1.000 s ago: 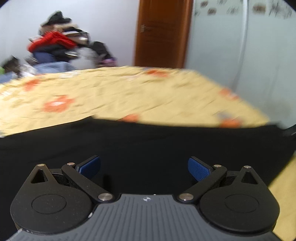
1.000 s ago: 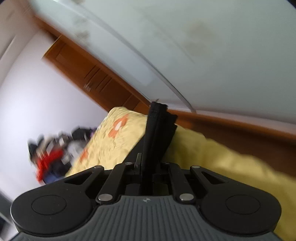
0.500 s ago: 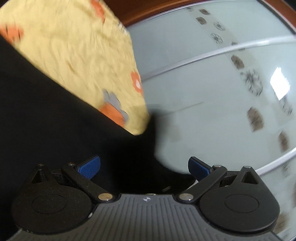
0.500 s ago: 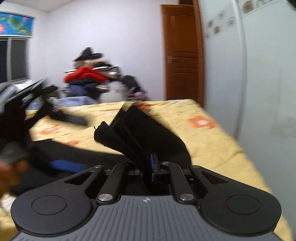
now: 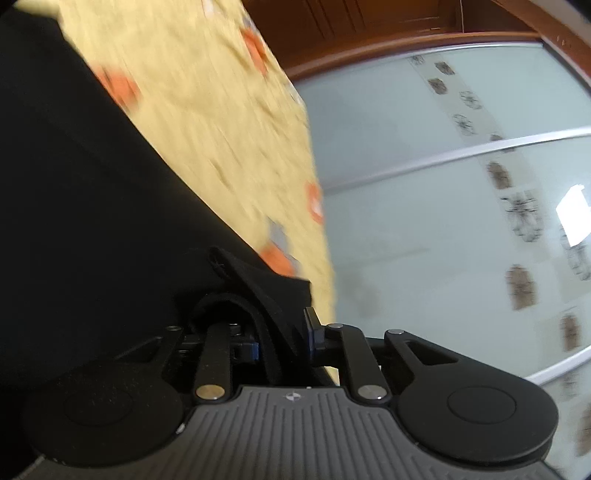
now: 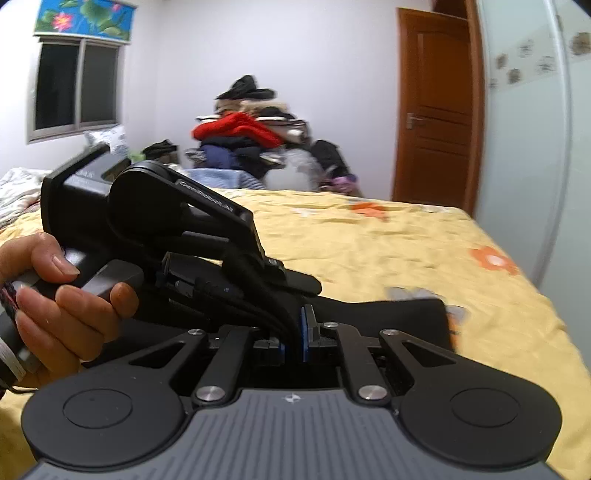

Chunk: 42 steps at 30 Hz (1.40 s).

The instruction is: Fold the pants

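Covering most of what I saw: the bed (image 6: 388,236), under a yellow spread with orange flowers, ran from my grippers to the far wall.
Wardrobe: pale sliding doors (image 5: 443,221) stood just past the bed's right edge, patterned strips down the glass, silver rails across it.
Door: a brown wooden door (image 6: 436,110) sat far right, beside the wardrobe.
Window: a dark pane (image 6: 74,88) was on the far left wall, with a flowered picture (image 6: 81,18) above it.
Clothes heap: a pile (image 6: 255,140) topped with red and black lay at the far end of the bed.
Pants: the black pants (image 5: 92,203) lay on the near part of the spread; in the right wrist view a folded part (image 6: 388,317) reached right toward the bed's edge.
Left gripper: I saw my left gripper (image 5: 282,338) tilted over, its jaws closing, a bunched black edge of the pants between the blue pads.
Right gripper: my right gripper (image 6: 291,338) had its pads pressed together on several black layers of the pants.
Hand: the hand (image 6: 62,299) wrapped the left gripper's handle, near left, with the two grippers close together.
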Available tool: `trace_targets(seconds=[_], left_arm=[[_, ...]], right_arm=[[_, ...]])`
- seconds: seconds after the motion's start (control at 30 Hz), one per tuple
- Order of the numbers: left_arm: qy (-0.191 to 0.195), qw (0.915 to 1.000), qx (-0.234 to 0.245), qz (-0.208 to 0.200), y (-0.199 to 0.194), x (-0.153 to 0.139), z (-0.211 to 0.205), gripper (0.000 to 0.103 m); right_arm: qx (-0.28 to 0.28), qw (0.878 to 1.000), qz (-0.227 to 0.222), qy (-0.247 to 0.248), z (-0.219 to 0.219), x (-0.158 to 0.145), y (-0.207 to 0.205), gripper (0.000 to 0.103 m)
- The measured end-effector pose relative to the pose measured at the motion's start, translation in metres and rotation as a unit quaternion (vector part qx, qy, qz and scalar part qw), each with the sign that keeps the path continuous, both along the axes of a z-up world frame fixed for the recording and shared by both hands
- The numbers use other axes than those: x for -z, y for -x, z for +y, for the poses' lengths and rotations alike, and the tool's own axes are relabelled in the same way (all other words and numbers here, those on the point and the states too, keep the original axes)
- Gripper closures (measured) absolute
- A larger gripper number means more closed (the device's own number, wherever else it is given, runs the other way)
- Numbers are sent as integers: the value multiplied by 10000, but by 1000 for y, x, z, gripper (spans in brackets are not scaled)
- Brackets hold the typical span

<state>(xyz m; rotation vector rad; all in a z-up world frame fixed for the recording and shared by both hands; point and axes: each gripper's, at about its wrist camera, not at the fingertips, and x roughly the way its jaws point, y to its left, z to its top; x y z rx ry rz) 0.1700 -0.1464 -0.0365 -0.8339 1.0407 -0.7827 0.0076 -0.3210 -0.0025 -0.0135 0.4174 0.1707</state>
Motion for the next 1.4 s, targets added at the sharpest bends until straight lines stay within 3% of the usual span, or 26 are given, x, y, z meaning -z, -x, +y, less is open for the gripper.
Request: trace_targets(seconds=[0.07,0.17,0.3,0.37,0.43,0.5,0.63,0.7,0.77,0.87,0.9,0.97,1.03,1.07,1.1,1.17,1.23,1.3,1.4], left_arm=[[-586,9968,-185,-506,5,-18,16,79],[-1640,9764,-448,-1330,11,-43,30,79],[-2668,9482,-725,-1563,7,-45,47,77],[-3160,9314,-959,-1532,5,-44,56,66],[-3400,9211,-1169,-1495,6,-43,68,39],[-3570,9090,-1405,-1626,9,-47,79,32],[-4183,8710,-1460,-2122,17,-59,76,21],[-4204,8677,-1315,-2304,22,-61,70,16],[-4169,8682,-1225,-2395,27,-62,68,12],[-4226,8623,-1394,-2415,38,-62,69,11],[-4285,8579,-1424,-2452,43,-62,72,7],[-4540,8412,-1481,-2537,50,-61,79,4],[-4837,8229,-1577,-2531,54,-57,89,4],[-4944,8174,-1625,-2470,53,-54,94,4],[-4987,8169,-1658,-2379,52,-51,99,3],[-4945,8277,-1693,-2043,46,-44,111,3],[-4827,8394,-1750,-1782,43,-40,120,3],[-4787,8422,-1816,-1690,43,-39,128,3],[-4808,8396,-1865,-1704,45,-38,137,3]], right_arm=[[-217,9998,20,36,18,0,-9,95],[-543,9985,50,62,47,1,-22,95],[-820,9963,168,212,82,10,-38,94],[-878,9951,425,180,92,17,-48,94],[-933,9914,890,217,99,28,-56,87],[-1021,9892,1033,222,101,31,-52,76],[-1568,9837,865,-164,82,8,-21,19],[-1654,9836,597,-392,65,-5,-8,19],[-1400,9881,524,-363,52,-13,-7,19],[-742,9927,929,-196,44,-2,-26,19],[-614,9917,1103,-245,44,5,-33,19],[-468,9876,1486,-188,48,24,-47,19],[-307,9900,1364,196,62,28,-42,19],[-343,9916,1237,146,68,23,-39,19],[-431,9925,1146,5,73,18,-38,19],[-483,9937,1004,-143,81,11,-44,18],[-379,9938,1036,137,90,10,-64,14],[-187,9896,1340,489,96,24,-93,13],[-154,9877,1504,398,97,27,-116,10]])
